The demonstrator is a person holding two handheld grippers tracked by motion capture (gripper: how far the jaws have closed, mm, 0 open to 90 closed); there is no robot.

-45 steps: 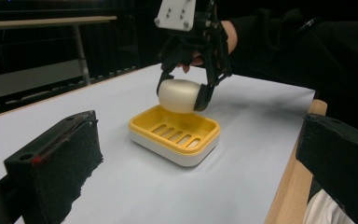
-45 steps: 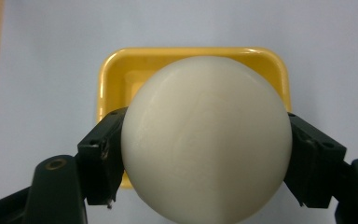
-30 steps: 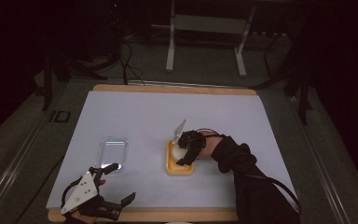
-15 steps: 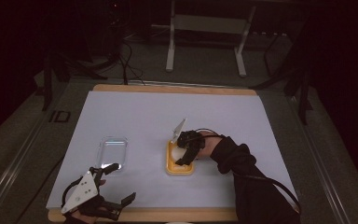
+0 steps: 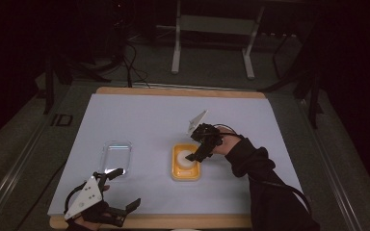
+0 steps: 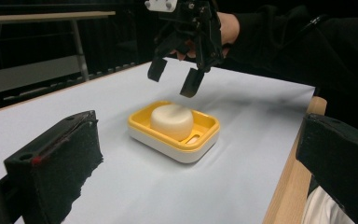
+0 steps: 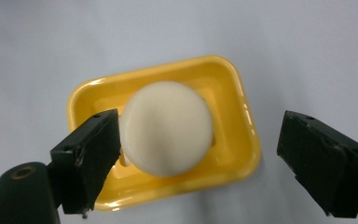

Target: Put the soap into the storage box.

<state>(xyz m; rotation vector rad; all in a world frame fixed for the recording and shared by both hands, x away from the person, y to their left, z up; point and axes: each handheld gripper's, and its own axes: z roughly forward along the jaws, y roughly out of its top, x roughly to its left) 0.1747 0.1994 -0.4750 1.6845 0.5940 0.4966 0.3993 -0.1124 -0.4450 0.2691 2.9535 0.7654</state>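
The dark room is hardly seen beyond the white-covered counter [image 5: 139, 120], where the right gripper [image 5: 198, 150], jaws apart, is held over the round white soap [image 7: 167, 128] in the yellow rectangular dish [image 7: 235, 84], while the left gripper [image 5: 120, 192] is also kept with jaws apart.

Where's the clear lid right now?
In the high view, the clear lid lies on the white mat left of the yellow dish, just beyond the left gripper.

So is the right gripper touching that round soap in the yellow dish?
Apart. The left gripper view shows the right gripper hanging open above the soap, with bare table visible between its jaw tips and the soap.
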